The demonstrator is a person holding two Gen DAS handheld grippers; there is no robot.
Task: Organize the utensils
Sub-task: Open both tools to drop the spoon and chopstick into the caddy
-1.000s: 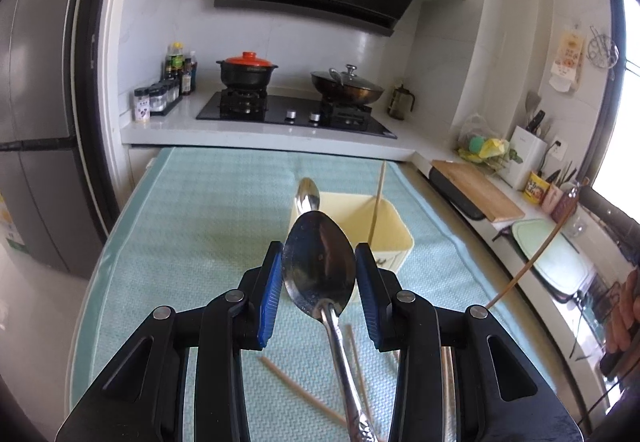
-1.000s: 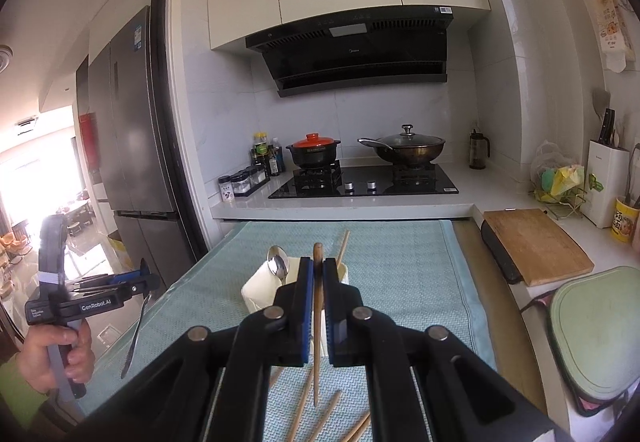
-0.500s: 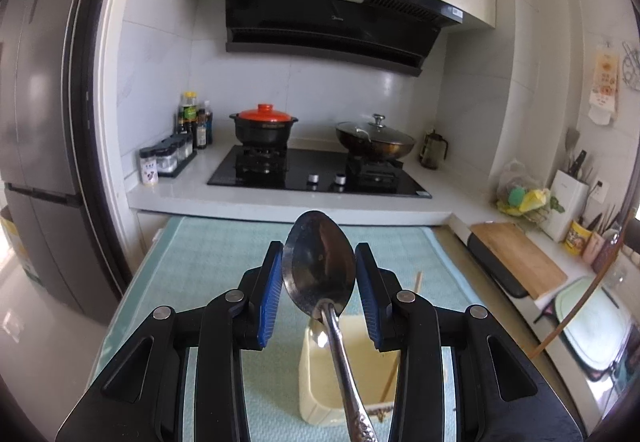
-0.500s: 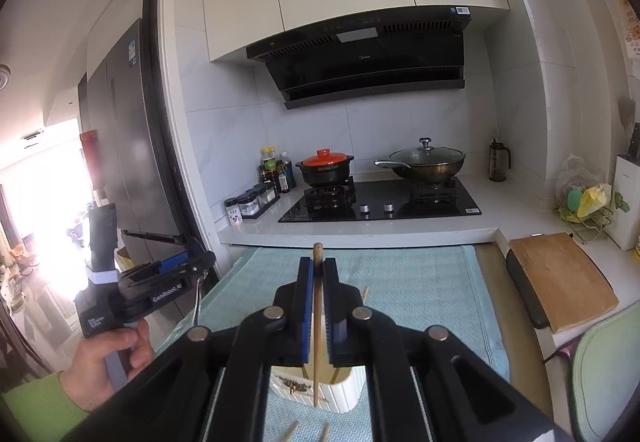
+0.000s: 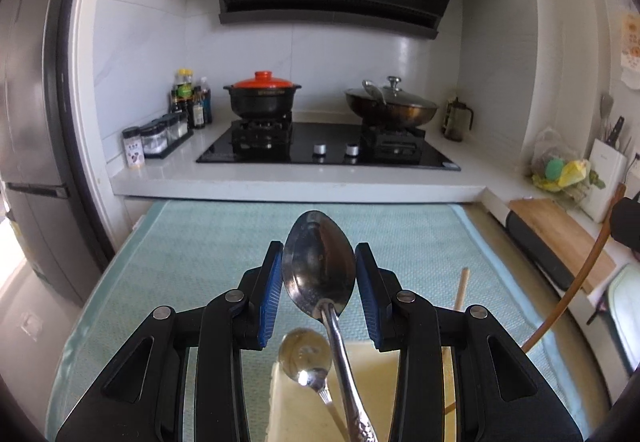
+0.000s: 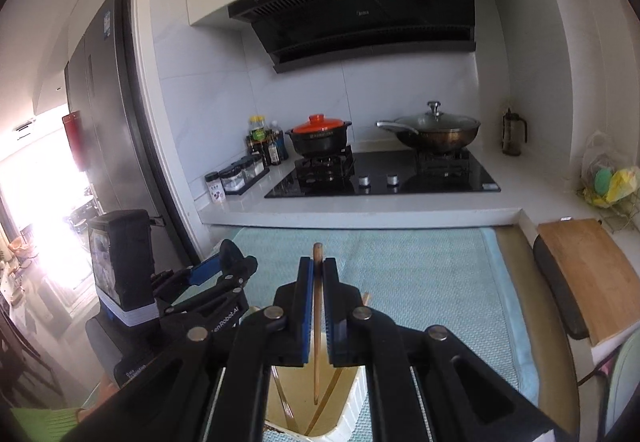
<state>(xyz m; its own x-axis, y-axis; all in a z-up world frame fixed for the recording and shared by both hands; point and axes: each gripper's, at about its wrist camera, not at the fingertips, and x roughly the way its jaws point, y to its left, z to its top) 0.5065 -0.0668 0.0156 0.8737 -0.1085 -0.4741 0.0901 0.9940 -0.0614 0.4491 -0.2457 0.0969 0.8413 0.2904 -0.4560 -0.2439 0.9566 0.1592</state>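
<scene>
My left gripper (image 5: 319, 254) is shut on the bowl of a metal spoon (image 5: 320, 274), whose handle hangs down over the cream utensil holder (image 5: 384, 398). A second spoon (image 5: 306, 356) and a chopstick (image 5: 462, 292) stand in that holder. My right gripper (image 6: 318, 266) is shut on a wooden chopstick (image 6: 317, 322); its lower end hangs over the holder's (image 6: 356, 398) open top, where other chopsticks (image 6: 332, 388) lean. In the right wrist view the left gripper (image 6: 224, 266) hovers just to the left. In the left wrist view the held chopstick (image 5: 572, 290) arcs in at the right.
A teal mat (image 6: 420, 274) covers the table. Behind it, a white counter carries a black hob (image 5: 328, 150), a red-lidded pot (image 5: 262, 98), a lidded wok (image 5: 390, 108) and spice jars (image 5: 154, 138). A wooden cutting board (image 6: 584, 274) lies right; a dark fridge (image 5: 28, 162) stands left.
Both grippers have moved forward over the table with their utensils still held. The holder, earlier ahead of the jaws, now sits right beneath them. The loose chopsticks on the mat have dropped from view.
</scene>
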